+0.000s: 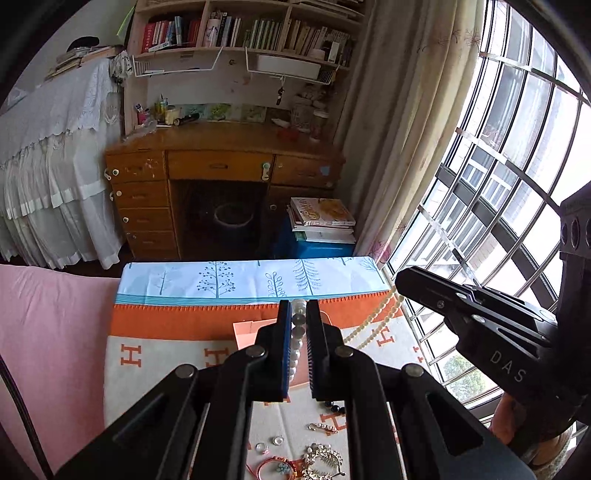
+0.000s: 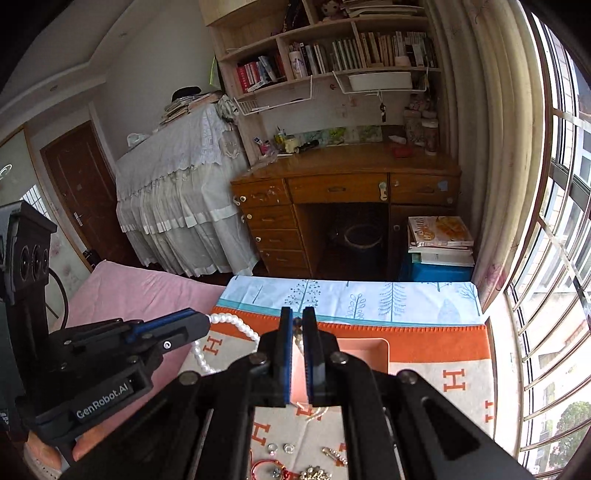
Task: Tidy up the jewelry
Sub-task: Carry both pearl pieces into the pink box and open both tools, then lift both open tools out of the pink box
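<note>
My left gripper [image 1: 298,306] is shut on a white pearl necklace [image 1: 297,343], whose beads run down between the blue pads. My right gripper [image 2: 297,317] is shut on another part of the same pearl necklace [image 2: 236,325]; the strand stretches between both grippers above the table. In the left wrist view the strand [image 1: 373,321] runs right toward the other gripper [image 1: 399,282]. A pink tray [image 2: 364,349] lies under the grippers on the orange and cream cloth [image 2: 454,354]. Loose jewelry lies near me: a gold brooch [image 1: 323,458], a red bracelet [image 1: 275,467], small studs [image 1: 277,440].
A pink bed cover [image 1: 48,332] lies to the left. A barred window [image 1: 498,177] is on the right. Beyond the table stand a wooden desk [image 1: 221,162], a book stack on a blue box [image 1: 321,221] and a bookshelf [image 1: 240,33].
</note>
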`<action>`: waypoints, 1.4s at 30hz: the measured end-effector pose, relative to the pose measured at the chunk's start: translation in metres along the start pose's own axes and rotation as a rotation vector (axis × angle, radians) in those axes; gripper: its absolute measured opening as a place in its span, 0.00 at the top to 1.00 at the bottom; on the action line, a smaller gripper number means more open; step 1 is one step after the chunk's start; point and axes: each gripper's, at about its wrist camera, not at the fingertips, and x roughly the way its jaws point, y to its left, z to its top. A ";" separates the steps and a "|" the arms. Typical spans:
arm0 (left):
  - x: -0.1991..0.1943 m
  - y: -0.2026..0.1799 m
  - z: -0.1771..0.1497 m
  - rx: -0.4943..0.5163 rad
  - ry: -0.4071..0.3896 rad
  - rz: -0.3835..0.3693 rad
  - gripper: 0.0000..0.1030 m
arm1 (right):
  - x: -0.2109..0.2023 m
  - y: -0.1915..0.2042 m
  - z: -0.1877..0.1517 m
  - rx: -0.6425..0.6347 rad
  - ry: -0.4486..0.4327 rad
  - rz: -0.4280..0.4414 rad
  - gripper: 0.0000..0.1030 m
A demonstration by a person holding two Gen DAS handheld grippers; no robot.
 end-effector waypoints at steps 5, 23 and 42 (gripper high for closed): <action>0.058 -0.001 0.004 -0.012 0.072 0.004 0.95 | 0.031 -0.020 0.009 0.029 0.030 -0.033 0.95; 0.226 0.023 -0.074 -0.018 0.337 0.105 0.30 | 0.165 -0.098 -0.070 0.150 0.354 -0.058 0.94; 0.107 0.047 -0.054 -0.032 0.186 0.191 0.21 | 0.087 -0.067 -0.079 0.125 0.309 -0.027 0.71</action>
